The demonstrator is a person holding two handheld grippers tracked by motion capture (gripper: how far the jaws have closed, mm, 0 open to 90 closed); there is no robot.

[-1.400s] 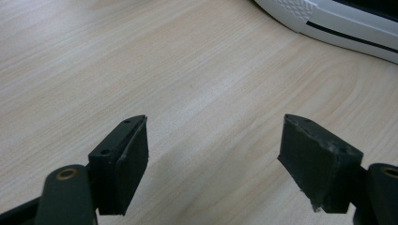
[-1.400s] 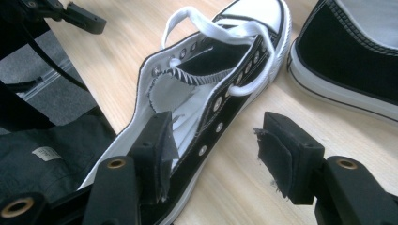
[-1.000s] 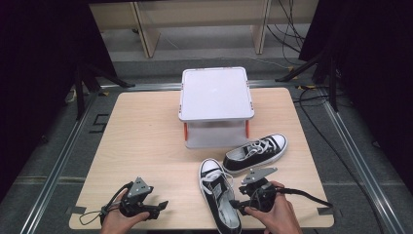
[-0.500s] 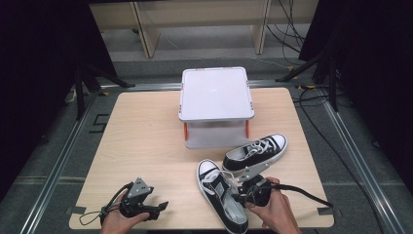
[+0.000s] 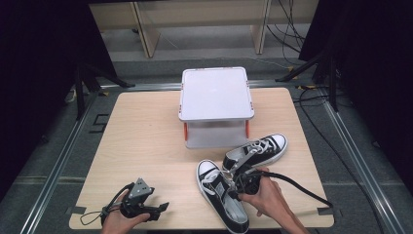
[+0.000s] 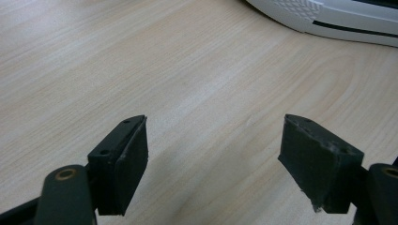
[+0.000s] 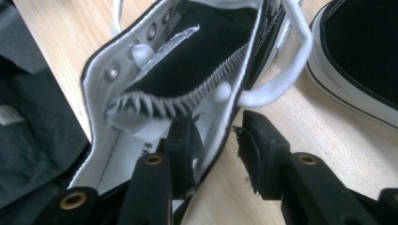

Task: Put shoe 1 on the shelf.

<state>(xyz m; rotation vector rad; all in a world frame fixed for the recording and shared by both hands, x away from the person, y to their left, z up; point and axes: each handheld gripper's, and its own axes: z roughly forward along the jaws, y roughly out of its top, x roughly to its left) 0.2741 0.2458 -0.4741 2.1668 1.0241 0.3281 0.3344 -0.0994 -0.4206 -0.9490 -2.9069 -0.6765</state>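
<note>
While the left gripper (image 5: 158, 208) rests idle at the near left of the table (image 5: 146, 146), with its jaws wide apart and only bare wood seen between them in the left gripper view, the work is done by the right gripper (image 5: 233, 187). It is placed at the side wall of the near shoe (image 5: 219, 200), which lies on the table in front of the person, toe pointing toward the white box (image 5: 215, 105). In the right gripper view one jaw is seen inside the shoe opening and the other outside, so the side wall (image 7: 213, 140) stands between them; a small gap is seen on the outer side, so the wall is not yet pinched firmly. The jaws have just been closing and then opening a little again. The second shoe (image 5: 260, 151) lies just beside, farther right, and a loose white lace (image 7: 286, 70) runs across between the two shoes. For a good grip, the inner jaw should be pushed deeper along the lining, so that more than the thin edge is caught, and the lace should be kept out of the pads, because otherwise it can slip or pull the other shoe. The jaws should be closed fully on the wall before any lifting is tried, and the shoe should be raised slowly so it is not tilted out.
</note>
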